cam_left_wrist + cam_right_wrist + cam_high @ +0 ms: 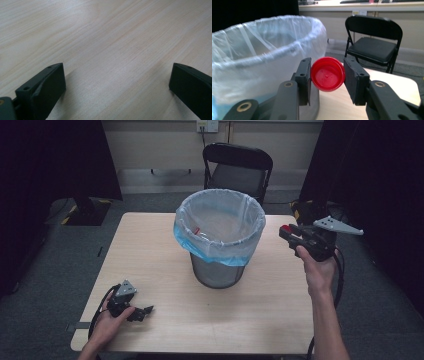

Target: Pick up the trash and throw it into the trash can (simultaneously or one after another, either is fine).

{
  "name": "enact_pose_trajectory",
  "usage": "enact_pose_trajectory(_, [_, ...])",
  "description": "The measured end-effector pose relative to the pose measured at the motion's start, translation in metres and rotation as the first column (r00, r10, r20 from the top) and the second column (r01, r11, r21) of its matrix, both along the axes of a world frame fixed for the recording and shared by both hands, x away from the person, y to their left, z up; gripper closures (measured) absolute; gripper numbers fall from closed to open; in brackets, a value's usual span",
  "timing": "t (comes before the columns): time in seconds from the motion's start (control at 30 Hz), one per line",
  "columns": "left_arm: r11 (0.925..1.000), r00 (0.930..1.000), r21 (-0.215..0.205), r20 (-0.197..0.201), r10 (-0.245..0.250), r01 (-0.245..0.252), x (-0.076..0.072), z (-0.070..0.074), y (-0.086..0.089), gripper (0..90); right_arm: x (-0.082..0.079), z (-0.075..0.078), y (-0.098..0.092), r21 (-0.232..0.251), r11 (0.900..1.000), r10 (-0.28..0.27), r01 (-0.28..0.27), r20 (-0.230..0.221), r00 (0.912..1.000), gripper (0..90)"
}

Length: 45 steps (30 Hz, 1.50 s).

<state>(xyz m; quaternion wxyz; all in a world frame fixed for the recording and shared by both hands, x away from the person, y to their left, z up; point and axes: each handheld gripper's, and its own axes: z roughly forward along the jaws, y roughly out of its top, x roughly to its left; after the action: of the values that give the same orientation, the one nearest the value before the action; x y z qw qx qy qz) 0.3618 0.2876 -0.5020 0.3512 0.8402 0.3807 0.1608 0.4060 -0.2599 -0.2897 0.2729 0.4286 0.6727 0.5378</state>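
Observation:
A mesh waste bin [219,270] lined with a pale blue bag [220,227] stands in the middle of the wooden table [150,265]; something small and red [197,230] lies inside it. My right gripper [286,231] is raised just right of the bin's rim and is shut on a red bottle cap [327,74], pinched edge to edge between the pads, its hollow side toward the camera. The cap [285,228] is level with the bag's rim [274,47]. My left gripper [145,311] rests low over the table's front left, open, with bare wood [112,62] between its jaws.
A black folding chair [239,167] stands behind the table, also seen as the chair [374,40] past the cap. Dark curtains flank both sides. A black stand base [87,210] sits on the floor at the left. Cables trail from both grippers.

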Motion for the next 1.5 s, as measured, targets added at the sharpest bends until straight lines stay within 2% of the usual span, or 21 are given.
enact_pose_trajectory(0.3, [1.0000,1.0000,0.000,0.000,0.000,0.000,0.000,0.000,0.000,0.2,-0.003,0.025,0.011,0.015,0.998,0.054,-0.055,0.054,0.9970,59.9])
enact_pose_trajectory(0.47, [1.0000,1.0000,0.001,0.000,0.000,0.000,0.000,0.000,0.000,0.2,-0.002,0.033,0.019,0.032,0.996,0.078,-0.080,0.073,0.9943,59.9])
enact_pose_trajectory(0.57, [1.0000,1.0000,-0.001,0.000,0.002,-0.002,0.000,0.000,0.000,0.3,-0.002,0.038,0.028,0.046,0.992,0.112,-0.116,0.091,0.9895,59.9])
enact_pose_trajectory(0.9, [1.0000,1.0000,0.000,0.000,0.004,-0.004,-0.001,0.000,0.000,0.4,0.004,0.051,0.055,0.048,0.982,0.178,-0.185,0.119,0.9768,59.9])
enact_pose_trajectory(1.23, [1.0000,1.0000,0.001,0.000,0.003,-0.003,-0.001,0.000,0.000,0.3,0.021,0.050,0.072,0.057,0.975,0.210,-0.216,0.092,0.9733,59.9])
enact_pose_trajectory(1.33, [1.0000,1.0000,0.001,0.000,0.003,-0.003,-0.001,0.000,0.000,0.3,0.028,0.051,0.079,0.041,0.975,0.214,-0.218,0.076,0.9738,59.9])
enact_pose_trajectory(1.5, [1.0000,1.0000,0.001,0.000,0.003,-0.003,-0.001,0.000,0.000,0.3,0.043,0.053,0.093,0.016,0.969,0.245,-0.246,0.049,0.9682,59.8])
